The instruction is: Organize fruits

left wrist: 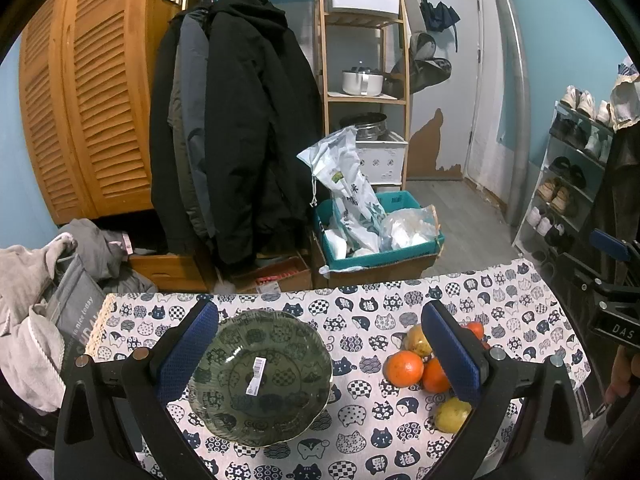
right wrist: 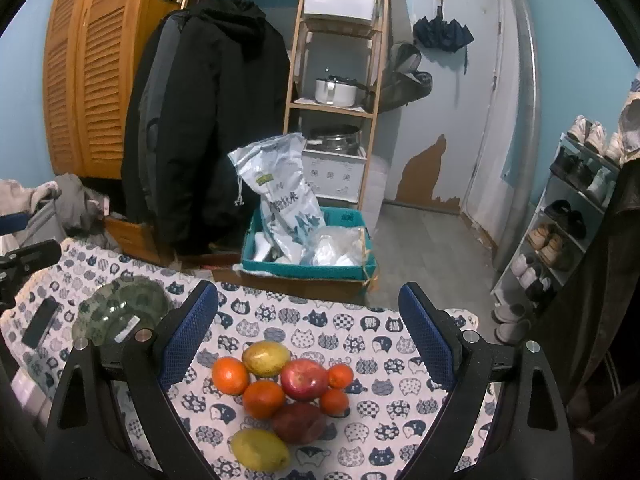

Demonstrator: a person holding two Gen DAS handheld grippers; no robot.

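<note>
A green glass bowl [left wrist: 262, 376] with a white sticker sits empty on the cat-print tablecloth [left wrist: 360, 432], between the fingers of my open left gripper [left wrist: 320, 356]. In the right wrist view the bowl [right wrist: 120, 312] lies at the left. A cluster of fruit lies below my open right gripper [right wrist: 308, 340]: a red apple [right wrist: 304, 378], a darker apple [right wrist: 299, 422], several oranges [right wrist: 264, 398], a yellow-green mango [right wrist: 266, 358] and a yellow lemon [right wrist: 260, 450]. The left wrist view shows part of that cluster, an orange [left wrist: 404, 368] and the lemon [left wrist: 452, 414], behind the right finger.
A black phone [right wrist: 40, 322] lies on the cloth left of the bowl. Beyond the table's far edge stand a teal crate [right wrist: 308, 264] with bags, hanging black coats [left wrist: 240, 120], a wooden shelf [left wrist: 364, 60] and a shoe rack [right wrist: 568, 216]. Grey clothes [left wrist: 36, 312] are piled at the left.
</note>
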